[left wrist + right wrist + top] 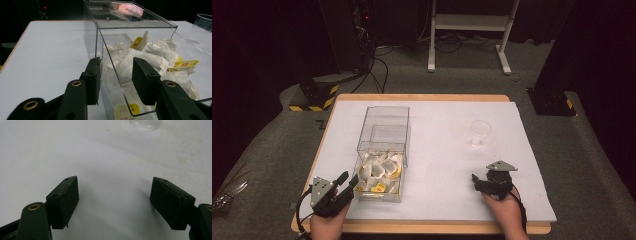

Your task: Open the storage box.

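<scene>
A clear plastic box (384, 122) stands left of the table's middle, and its near half holds several white tea bags (379, 170) with yellow tags. My left gripper (349, 179) is at the box's near left corner. In the left gripper view its jaws (116, 61) stand apart astride the box's clear wall (135, 25), one pad outside and one by the tea bags (150, 55), neither pressing. My right gripper (482, 175) rests near the front right, open. Between its fingers (113, 182) lies bare white table.
A clear plastic cup (480, 134) stands on the white table cover (442, 150) beyond my right gripper; its base (145, 123) is at the top of the right gripper view. The wooden table edge (437, 227) runs close in front. A white stand (469, 22) and dark equipment lie beyond.
</scene>
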A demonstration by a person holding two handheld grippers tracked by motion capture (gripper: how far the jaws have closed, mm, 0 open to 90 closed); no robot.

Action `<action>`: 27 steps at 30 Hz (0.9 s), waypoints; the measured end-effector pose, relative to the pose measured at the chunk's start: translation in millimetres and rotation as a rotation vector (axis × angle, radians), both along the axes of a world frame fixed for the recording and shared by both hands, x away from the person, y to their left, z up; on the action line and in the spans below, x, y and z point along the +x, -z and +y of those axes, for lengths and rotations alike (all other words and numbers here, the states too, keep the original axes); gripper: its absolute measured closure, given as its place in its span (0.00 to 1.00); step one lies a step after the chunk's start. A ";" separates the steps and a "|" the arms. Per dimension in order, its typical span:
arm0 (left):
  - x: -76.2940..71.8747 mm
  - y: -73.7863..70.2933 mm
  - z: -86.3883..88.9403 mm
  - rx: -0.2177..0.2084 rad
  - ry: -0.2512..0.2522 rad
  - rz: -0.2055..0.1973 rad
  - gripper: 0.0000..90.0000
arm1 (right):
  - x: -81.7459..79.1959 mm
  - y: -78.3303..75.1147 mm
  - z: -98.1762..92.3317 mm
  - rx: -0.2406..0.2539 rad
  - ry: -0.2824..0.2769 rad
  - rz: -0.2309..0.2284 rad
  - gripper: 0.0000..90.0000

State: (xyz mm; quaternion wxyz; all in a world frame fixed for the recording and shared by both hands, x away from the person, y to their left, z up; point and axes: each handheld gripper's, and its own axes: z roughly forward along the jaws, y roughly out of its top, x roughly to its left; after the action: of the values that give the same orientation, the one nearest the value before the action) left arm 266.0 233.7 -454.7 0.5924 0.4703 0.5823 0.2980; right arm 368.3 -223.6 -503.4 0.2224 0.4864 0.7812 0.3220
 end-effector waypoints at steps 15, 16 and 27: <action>7.3 -10.5 16.8 0.038 -0.002 -0.025 0.48 | -9.8 -10.9 10.3 0.018 -0.035 -0.061 0.44; 11.3 -11.0 21.9 0.035 -0.021 -0.020 0.48 | -10.6 -12.1 11.2 0.022 -0.034 -0.064 0.45; 27.5 13.4 52.0 0.066 -0.083 0.039 0.44 | -17.8 -24.3 25.2 0.047 -0.076 -0.087 0.51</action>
State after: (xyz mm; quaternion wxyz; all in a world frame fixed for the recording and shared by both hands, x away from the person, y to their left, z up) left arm 293.5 285.6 -468.1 0.5521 0.4709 0.6026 0.3322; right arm 350.5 -198.4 -479.2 0.2323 0.4468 0.7810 0.3693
